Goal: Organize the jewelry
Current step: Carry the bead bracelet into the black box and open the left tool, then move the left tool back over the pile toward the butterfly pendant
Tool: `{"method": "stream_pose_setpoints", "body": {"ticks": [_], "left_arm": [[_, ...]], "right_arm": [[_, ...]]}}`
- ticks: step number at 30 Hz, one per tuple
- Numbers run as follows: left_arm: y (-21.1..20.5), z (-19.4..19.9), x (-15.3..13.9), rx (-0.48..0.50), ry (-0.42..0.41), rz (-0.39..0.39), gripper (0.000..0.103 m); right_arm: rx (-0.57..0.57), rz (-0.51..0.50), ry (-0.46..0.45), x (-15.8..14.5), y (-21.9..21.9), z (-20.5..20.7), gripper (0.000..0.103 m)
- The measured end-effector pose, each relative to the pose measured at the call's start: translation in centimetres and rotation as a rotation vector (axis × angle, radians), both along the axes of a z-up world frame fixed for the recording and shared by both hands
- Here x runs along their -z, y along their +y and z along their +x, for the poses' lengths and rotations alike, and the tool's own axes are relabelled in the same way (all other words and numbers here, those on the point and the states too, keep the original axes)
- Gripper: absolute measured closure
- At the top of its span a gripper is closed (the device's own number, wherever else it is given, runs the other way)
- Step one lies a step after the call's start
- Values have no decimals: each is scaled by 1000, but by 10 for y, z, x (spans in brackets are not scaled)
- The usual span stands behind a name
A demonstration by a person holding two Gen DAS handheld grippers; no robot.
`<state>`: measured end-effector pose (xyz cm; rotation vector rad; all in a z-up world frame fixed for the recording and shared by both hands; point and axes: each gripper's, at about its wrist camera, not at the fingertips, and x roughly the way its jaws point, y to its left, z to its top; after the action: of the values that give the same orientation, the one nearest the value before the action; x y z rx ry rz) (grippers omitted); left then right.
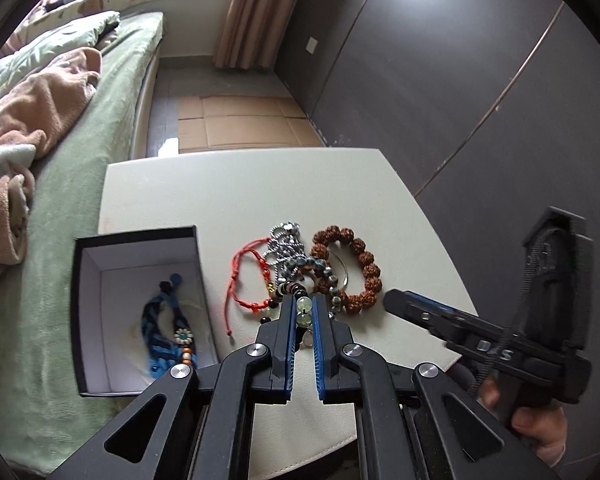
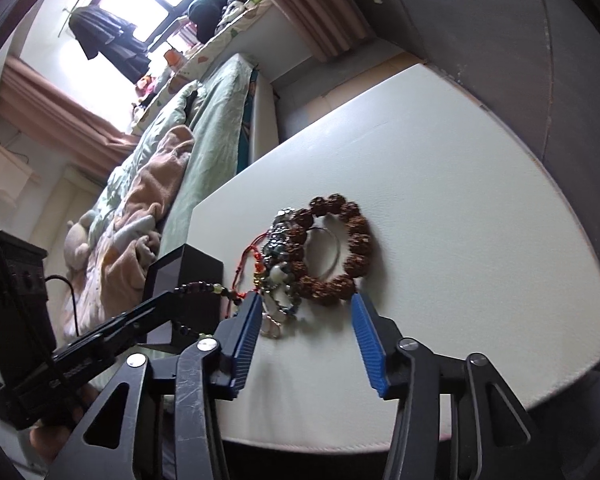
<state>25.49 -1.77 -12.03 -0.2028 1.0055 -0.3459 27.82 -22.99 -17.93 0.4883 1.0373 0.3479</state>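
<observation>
Left tongs (image 1: 303,306): narrow, closed on a dark bead string (image 1: 296,290) with pale green beads, at the near edge of the jewelry pile.
Right tongs (image 2: 305,308): wide apart, holding nothing, hovering near the brown bead bracelet (image 2: 338,248).
Pile: red cord bracelet (image 1: 249,276), silver chain (image 1: 285,240) and brown bracelet lie touching on the bench (image 1: 236,192).
Box (image 1: 138,308): open, left of the pile, blue woven piece (image 1: 172,328) inside.
Step, as I judge: lift the string slowly so tangled neighbours drop free, carry it left over the box wall, then release low.
</observation>
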Motion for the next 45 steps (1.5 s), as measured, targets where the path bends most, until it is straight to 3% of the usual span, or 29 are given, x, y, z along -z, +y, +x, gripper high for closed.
{"method": "stream_pose_setpoints", "body": {"ticks": [14, 17, 19, 21, 33, 34, 36, 38, 39, 40, 45], "left_arm": [[46, -4, -23, -77, -43, -32, 95], [53, -6, -27, -91, -52, -34, 95], [57, -7, -29, -100, -57, -36, 95], [62, -7, -29, -111, -58, -40, 95], [80, -7, -26, -165, -58, -92, 95], [81, -6, -26, -170, -50, -94, 92], [82, -4, -26, -174, -36, -93, 74], [86, -7, -30, -186, -62, -106, 30], [88, -10, -33, -199, -84, -104, 23], [91, -13, -36, -212, -106, -102, 18], [107, -18, -38, -244, -106, -117, 17]], "right_arm": [[-92, -222, 35, 13, 56, 46, 65], [-107, -265, 62, 20, 62, 50, 74], [-102, -287, 67, 22, 63, 50, 88], [-97, -280, 45, 17, 60, 46, 93], [-115, -219, -62, -35, 60, 21, 93], [-115, -218, -72, -39, 62, 20, 93], [-120, -208, -93, -50, 64, 16, 93], [-127, -192, -111, -60, 68, 13, 93], [-132, -184, -120, -65, 72, 12, 93], [-137, -175, -128, -70, 74, 10, 93], [-183, -144, -174, -92, 94, 3, 93]]}}
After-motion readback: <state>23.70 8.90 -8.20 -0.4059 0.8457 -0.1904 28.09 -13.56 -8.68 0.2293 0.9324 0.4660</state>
